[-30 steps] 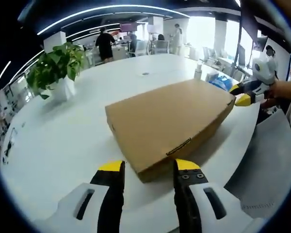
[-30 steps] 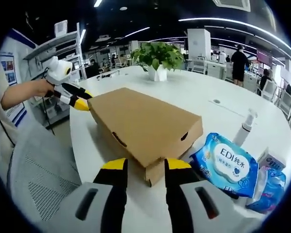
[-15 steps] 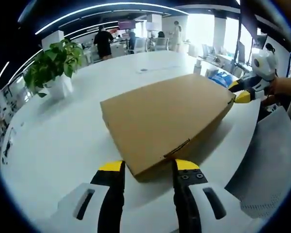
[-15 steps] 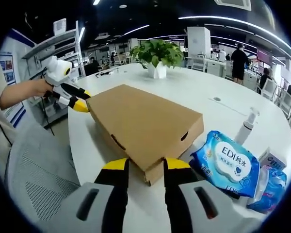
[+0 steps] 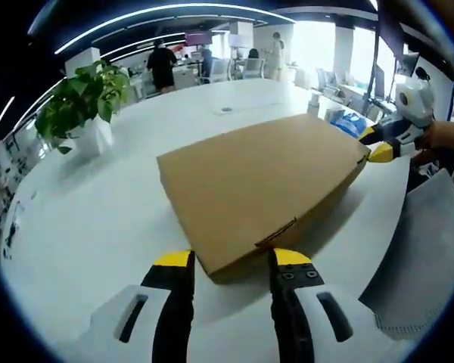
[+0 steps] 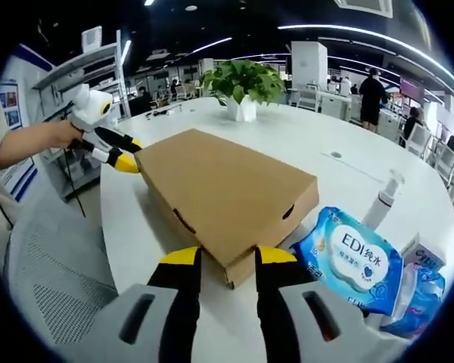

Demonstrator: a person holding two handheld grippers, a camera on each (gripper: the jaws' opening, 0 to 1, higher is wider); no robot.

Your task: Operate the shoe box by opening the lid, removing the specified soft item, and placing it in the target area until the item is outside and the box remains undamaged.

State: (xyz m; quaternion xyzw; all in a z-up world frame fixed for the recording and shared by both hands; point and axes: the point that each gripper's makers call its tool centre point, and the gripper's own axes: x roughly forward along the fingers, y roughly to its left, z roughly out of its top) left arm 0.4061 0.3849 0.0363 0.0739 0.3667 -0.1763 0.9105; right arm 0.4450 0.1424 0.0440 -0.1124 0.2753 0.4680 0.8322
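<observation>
A flat brown cardboard shoe box (image 5: 261,181) lies shut on the round white table (image 5: 98,219). My left gripper (image 5: 231,261) is open, and the box's near corner sits between its yellow-tipped jaws. In the right gripper view the same box (image 6: 227,189) reaches toward me, its near corner between the jaws of my open right gripper (image 6: 228,257). Each gripper also appears at the far corner in the other view: the right gripper (image 5: 374,145) held by a hand, and the left gripper (image 6: 119,155), both with jaws apart at the box edge.
A potted plant (image 5: 87,102) in a white pot stands at the far side of the table. A blue pack of wipes (image 6: 352,261), a spray bottle (image 6: 382,200) and small packets (image 6: 424,276) lie to the right of the box. A grey mesh chair (image 6: 49,287) stands at the table's edge. People stand in the office behind.
Both views have crept slightly closer to the box corners. The box stays shut and in place.
</observation>
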